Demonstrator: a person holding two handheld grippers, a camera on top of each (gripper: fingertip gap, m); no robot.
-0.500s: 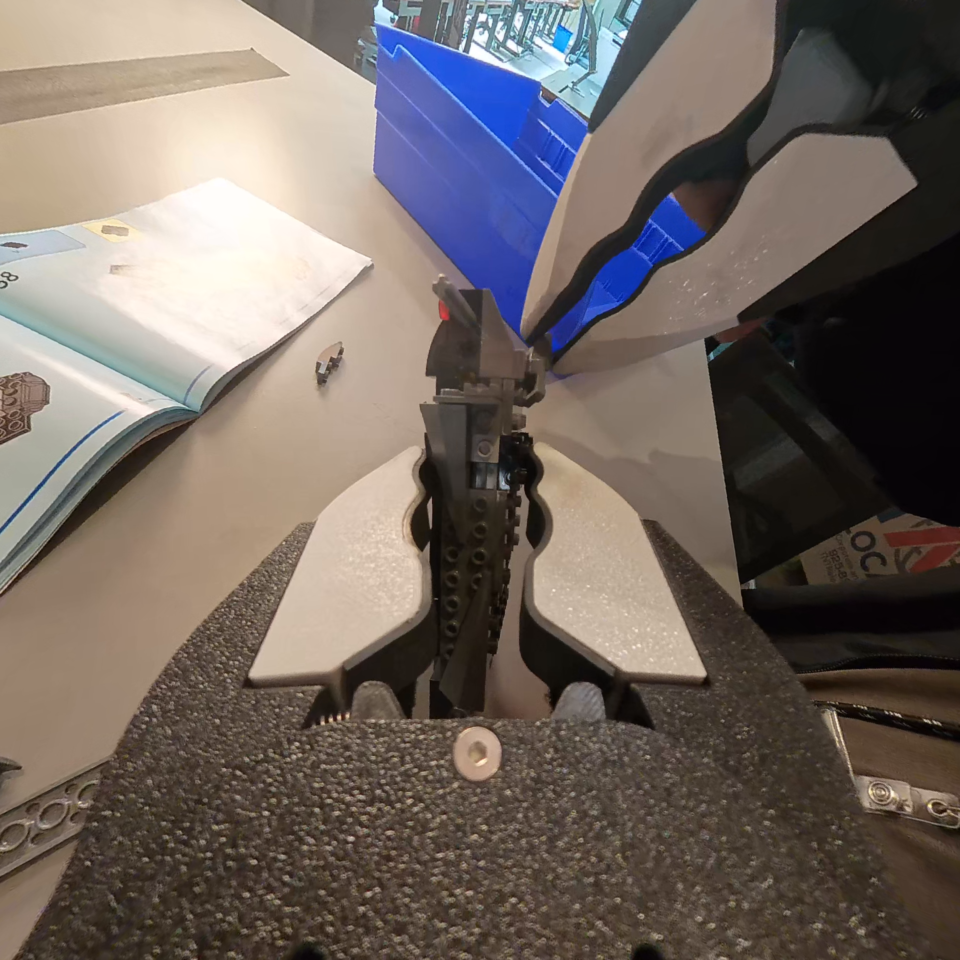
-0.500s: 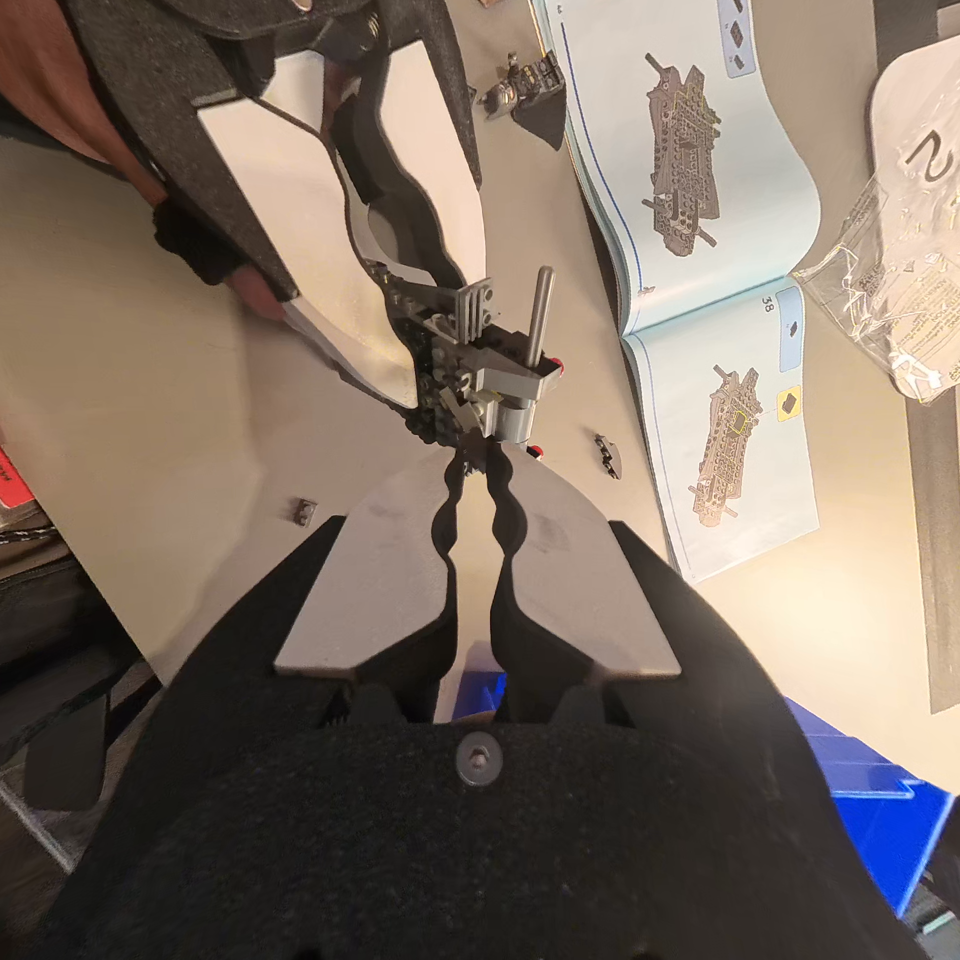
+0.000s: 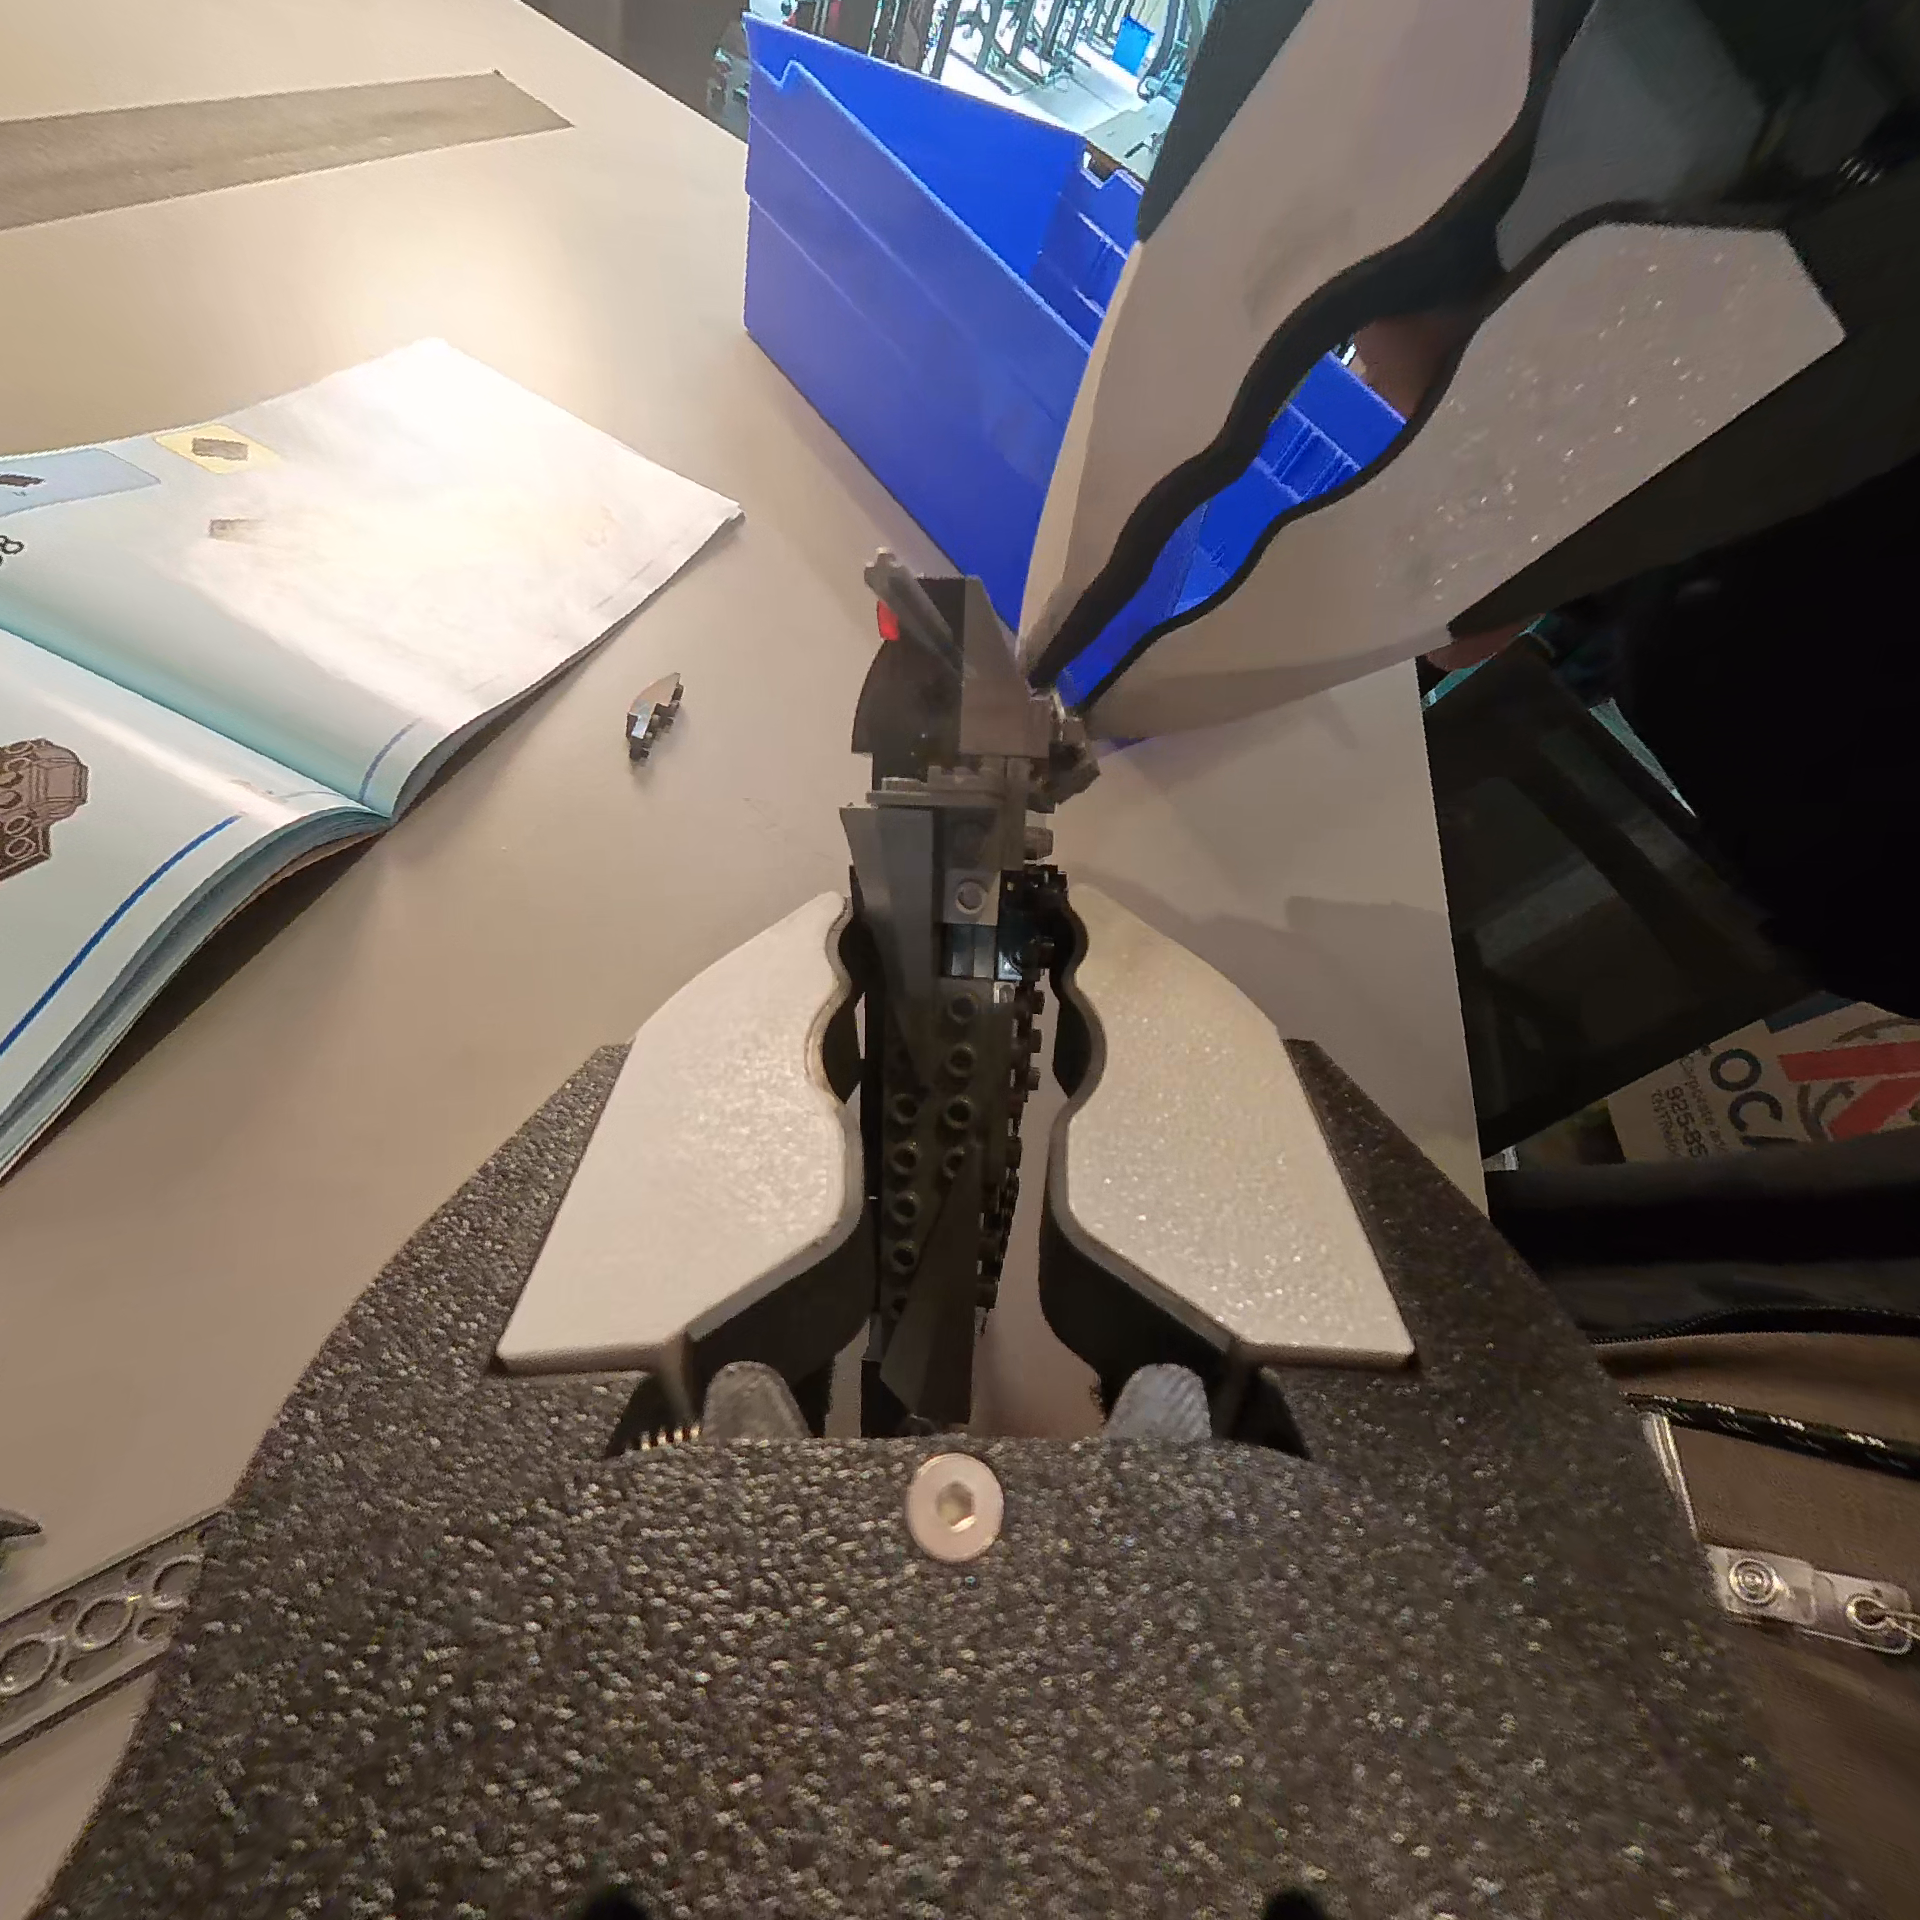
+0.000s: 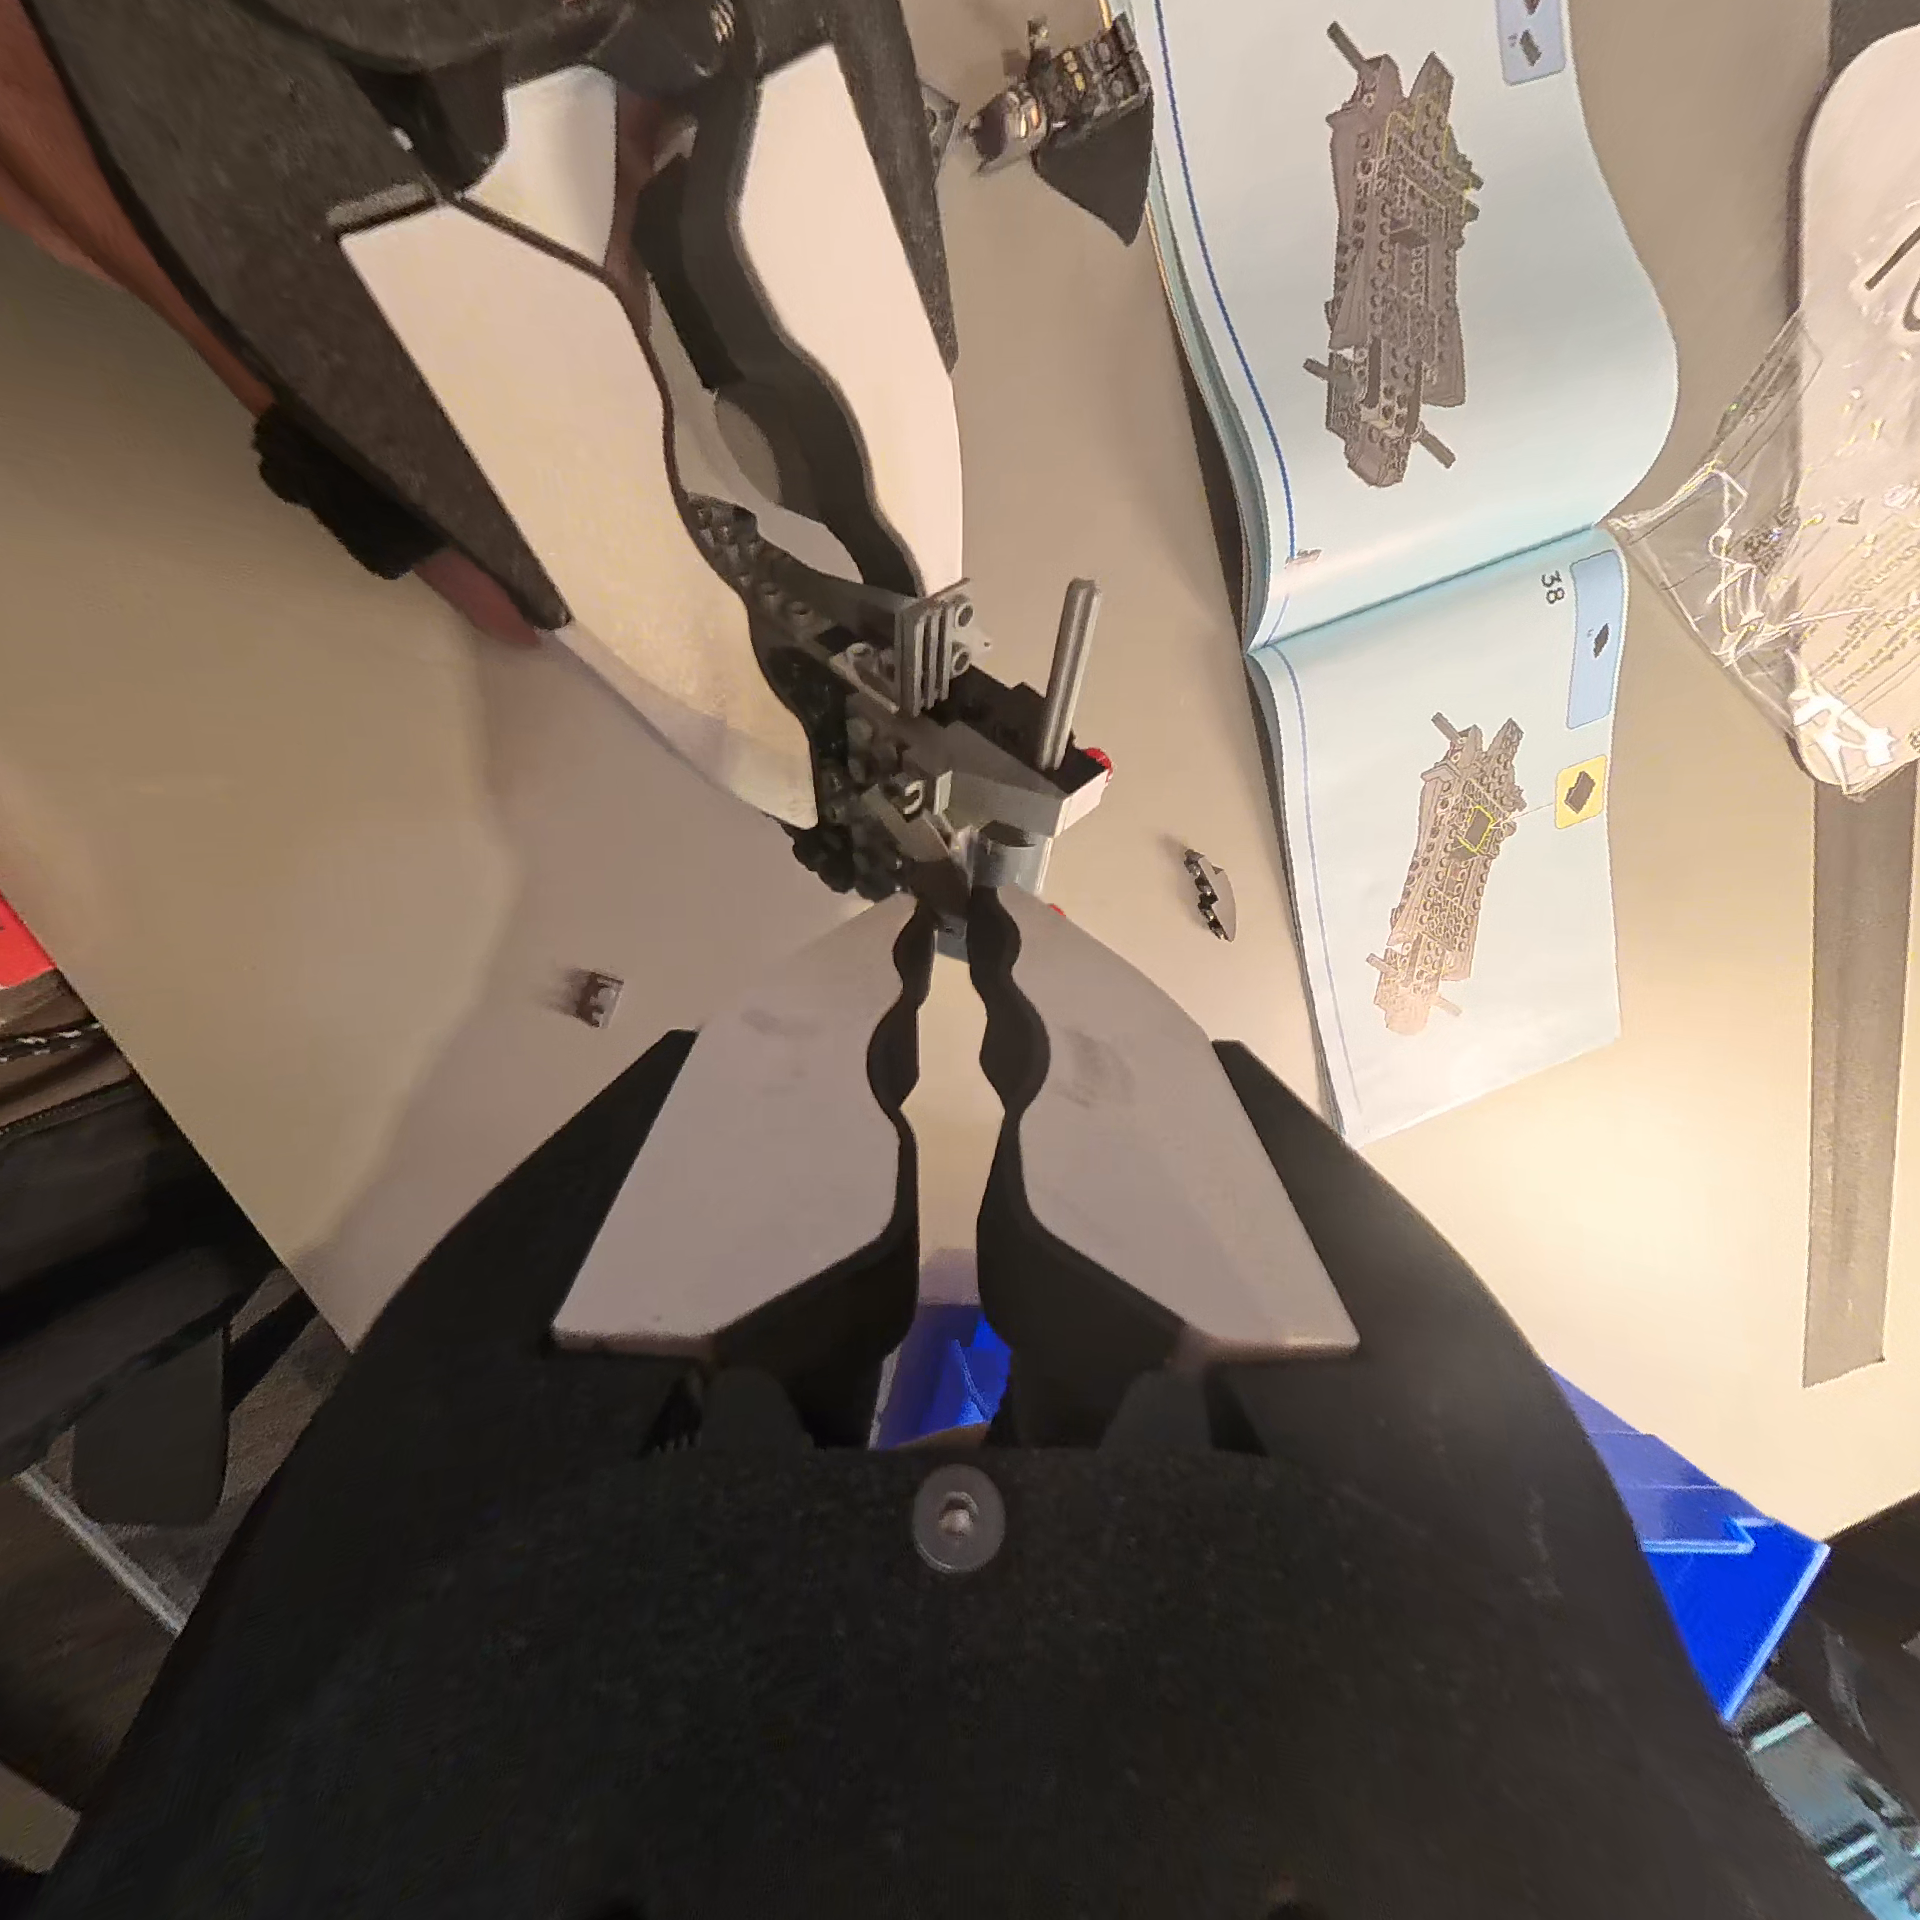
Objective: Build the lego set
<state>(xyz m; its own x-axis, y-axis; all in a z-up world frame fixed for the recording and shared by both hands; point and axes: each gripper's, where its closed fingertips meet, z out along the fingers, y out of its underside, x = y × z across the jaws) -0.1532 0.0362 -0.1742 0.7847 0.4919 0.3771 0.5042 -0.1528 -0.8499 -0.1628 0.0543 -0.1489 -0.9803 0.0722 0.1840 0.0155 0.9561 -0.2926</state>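
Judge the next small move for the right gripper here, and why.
Probably press the small grey piece home: the right gripper pinches it against the tip of the grey brick model, which the left gripper clamps steady.

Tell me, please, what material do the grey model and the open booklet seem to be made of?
The grey model, clamped in the left hand-held gripper, looks like hard moulded plastic: studded bricks, a faint sheen. The booklet looks like smooth printed paper, its thin pages curving at the fold.

One brick model (image 3: pixel 940 935); one booklet (image 3: pixel 312 623); two bins (image 3: pixel 894 312).
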